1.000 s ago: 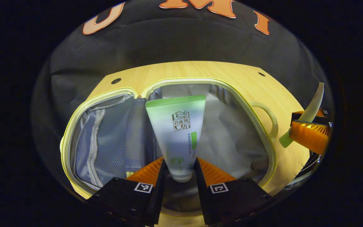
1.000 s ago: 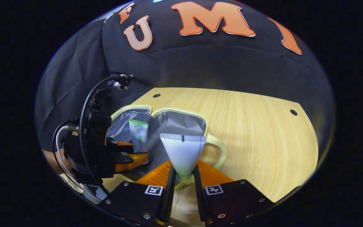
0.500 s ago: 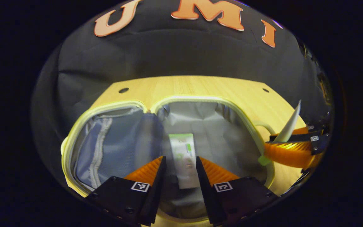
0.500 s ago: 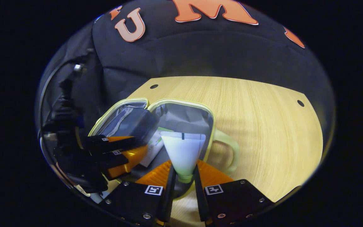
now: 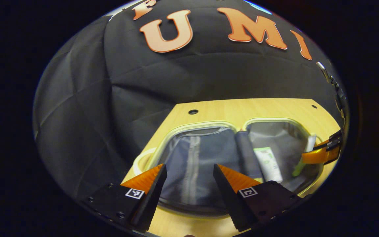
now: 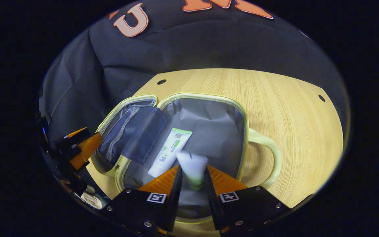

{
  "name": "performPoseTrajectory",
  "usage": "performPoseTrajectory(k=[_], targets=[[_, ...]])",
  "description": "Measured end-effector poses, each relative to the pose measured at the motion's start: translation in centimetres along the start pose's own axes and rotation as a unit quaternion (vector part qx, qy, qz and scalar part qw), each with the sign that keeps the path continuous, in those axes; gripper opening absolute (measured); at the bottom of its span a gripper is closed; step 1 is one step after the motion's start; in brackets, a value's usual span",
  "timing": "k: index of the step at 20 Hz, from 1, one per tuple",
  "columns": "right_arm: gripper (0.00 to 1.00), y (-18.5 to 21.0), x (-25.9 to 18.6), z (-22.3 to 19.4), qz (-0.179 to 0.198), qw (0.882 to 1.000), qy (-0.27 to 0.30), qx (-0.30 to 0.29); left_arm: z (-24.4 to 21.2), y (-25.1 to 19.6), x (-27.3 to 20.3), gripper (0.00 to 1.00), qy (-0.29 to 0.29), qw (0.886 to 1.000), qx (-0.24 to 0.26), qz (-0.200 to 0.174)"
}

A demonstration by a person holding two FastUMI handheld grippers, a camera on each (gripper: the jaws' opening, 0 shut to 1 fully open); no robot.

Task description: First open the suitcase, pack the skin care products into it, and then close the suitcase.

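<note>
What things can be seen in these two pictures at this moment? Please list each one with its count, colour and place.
Suitcase: one, pale yellow-green rim and handle, grey lining; lies open on the table.
Green-and-white tube: one; lies flat in the suitcase half that has the handle.
White tube: one, white with a green cap; over that same half, between the right gripper's fingers, blurred.
Mesh pocket: one, grey; lines the other suitcase half.
Table: one, light wood with small dark holes; under the suitcase.
Booth wall: one, black cloth; behind the table.
Left gripper: one; open over the pocket half.
Right gripper: one; over the handle half, around the white tube.
</note>
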State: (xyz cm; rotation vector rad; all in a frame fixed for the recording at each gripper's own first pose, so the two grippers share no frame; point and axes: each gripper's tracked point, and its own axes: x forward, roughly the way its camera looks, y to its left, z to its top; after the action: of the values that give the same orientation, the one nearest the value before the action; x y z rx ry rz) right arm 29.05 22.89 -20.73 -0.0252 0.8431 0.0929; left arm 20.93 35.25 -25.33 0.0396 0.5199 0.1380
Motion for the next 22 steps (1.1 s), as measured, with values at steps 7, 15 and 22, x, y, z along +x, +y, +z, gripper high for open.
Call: performPoseTrajectory(k=[7, 15, 22], targets=[[0.74, -0.7, -2.9, 2.0, -0.025, 0.998, -0.048, -0.02, -1.5, 8.6, 2.9, 0.88, 0.022, 0.994, -0.096, 0.046], [0.84, -2.5, -7.3, 4.3, -0.046, 0.994, -0.088, -0.039, -3.6, 13.2, 7.7, 0.93, 0.071, 0.974, -0.217, 0.009], [0.86, -5.9, -9.5, 5.6, -0.072, 0.991, -0.11, -0.036, -2.8, 12.0, 9.5, 0.89, 0.076, 0.932, -0.349, -0.07]])
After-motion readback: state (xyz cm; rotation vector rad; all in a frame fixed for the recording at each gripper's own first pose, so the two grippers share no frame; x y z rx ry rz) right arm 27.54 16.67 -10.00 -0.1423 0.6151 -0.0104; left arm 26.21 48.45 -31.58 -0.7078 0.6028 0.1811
